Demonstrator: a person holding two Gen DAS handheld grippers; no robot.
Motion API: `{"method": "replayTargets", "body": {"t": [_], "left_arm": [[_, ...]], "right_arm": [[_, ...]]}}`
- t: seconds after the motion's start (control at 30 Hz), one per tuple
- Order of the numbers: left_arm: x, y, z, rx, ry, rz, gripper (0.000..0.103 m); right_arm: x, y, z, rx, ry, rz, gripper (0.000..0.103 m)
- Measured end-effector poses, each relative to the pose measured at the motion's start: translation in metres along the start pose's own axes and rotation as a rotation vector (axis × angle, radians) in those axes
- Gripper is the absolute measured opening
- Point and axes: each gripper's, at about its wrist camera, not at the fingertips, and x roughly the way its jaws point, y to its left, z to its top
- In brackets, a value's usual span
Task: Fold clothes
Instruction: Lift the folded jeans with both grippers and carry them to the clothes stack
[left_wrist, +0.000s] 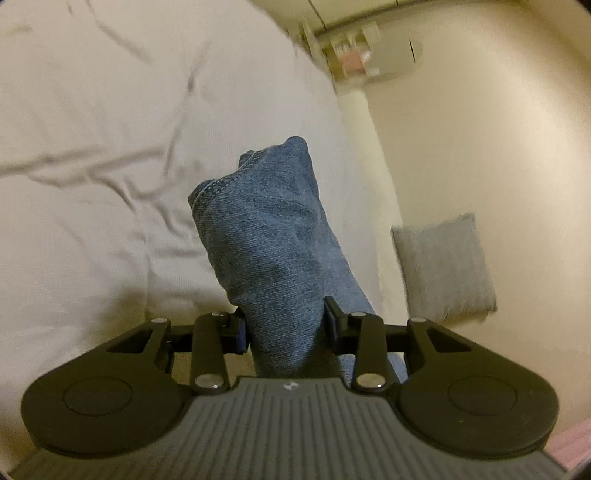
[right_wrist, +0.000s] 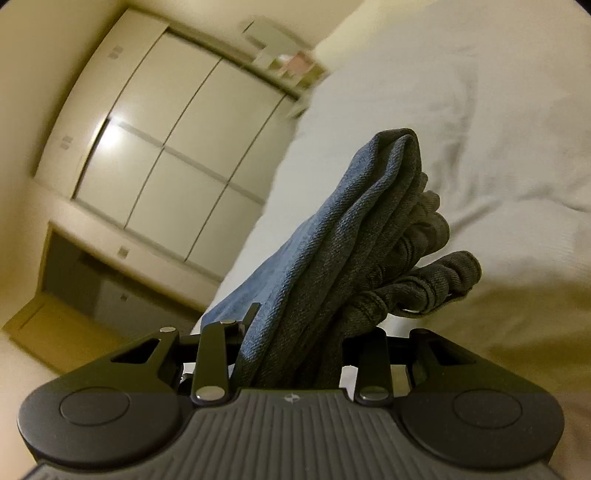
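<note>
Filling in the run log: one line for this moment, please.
step: lifting jeans off white bedding | left gripper: shut on jeans | right gripper: shut on jeans | folded: not yet

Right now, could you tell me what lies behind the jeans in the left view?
Behind the jeans lies wrinkled white bedding; a grey cushion sits beside. What they cover stays hidden.

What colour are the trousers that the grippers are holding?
Blue denim: the jeans show it best in the left wrist view.

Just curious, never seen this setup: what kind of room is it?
Most likely a bedroom: a wide white bed cover, tall closet doors and a grey cushion on the floor.
</note>
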Motion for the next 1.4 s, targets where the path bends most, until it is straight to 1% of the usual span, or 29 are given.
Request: {"method": "replayTargets", "body": {"t": [0.07,0.17,0.27,0.37,0.5,0.6,0.67,0.73,0.87,1.03,1.13,1.2,1.23,1.4], "left_arm": [[-0.042,-0.016,0.006,-0.022,-0.067,0.009,0.032],[-0.111,-0.035,0.012,-0.046,-0.191,0.031,0.032],[-0.178,-0.043,0.012,-0.078,-0.321,0.054,0.033],[-0.243,-0.041,0.007,-0.114,-0.45,0.085,0.033],[-0.322,-0.027,-0.001,-0.149,-0.608,0.135,0.033],[-0.373,-0.003,0.0,-0.175,-0.715,0.156,0.033],[-0.404,0.017,0.007,-0.188,-0.768,0.162,0.033],[-0.437,0.038,0.018,-0.196,-0.804,0.166,0.033],[-0.517,0.088,0.059,-0.215,-0.853,0.172,0.033],[-0.621,0.139,0.141,-0.185,-0.895,0.219,0.033],[-0.672,0.172,0.19,-0.162,-0.927,0.242,0.033],[-0.7,0.196,0.219,-0.159,-0.952,0.252,0.033],[-0.712,0.208,0.232,-0.162,-0.965,0.256,0.033],[-0.743,0.266,0.271,-0.214,-1.021,0.254,0.033]], "right_arm": [[0.004,0.039,0.006,-0.032,0.056,0.047,0.035],[0.016,0.095,0.013,-0.081,0.144,0.128,0.035],[0.032,0.149,0.004,-0.127,0.238,0.224,0.035],[0.053,0.2,-0.014,-0.169,0.331,0.31,0.035],[0.087,0.259,-0.056,-0.203,0.46,0.408,0.035],[0.118,0.301,-0.097,-0.243,0.546,0.477,0.035],[0.139,0.327,-0.125,-0.271,0.586,0.518,0.035],[0.163,0.355,-0.157,-0.282,0.619,0.546,0.035],[0.211,0.416,-0.227,-0.295,0.669,0.571,0.035],[0.282,0.51,-0.322,-0.296,0.709,0.604,0.035],[0.332,0.565,-0.373,-0.295,0.727,0.635,0.035],[0.364,0.596,-0.394,-0.295,0.745,0.653,0.035],[0.377,0.609,-0.412,-0.296,0.759,0.656,0.035],[0.441,0.662,-0.474,-0.352,0.82,0.652,0.035]]}}
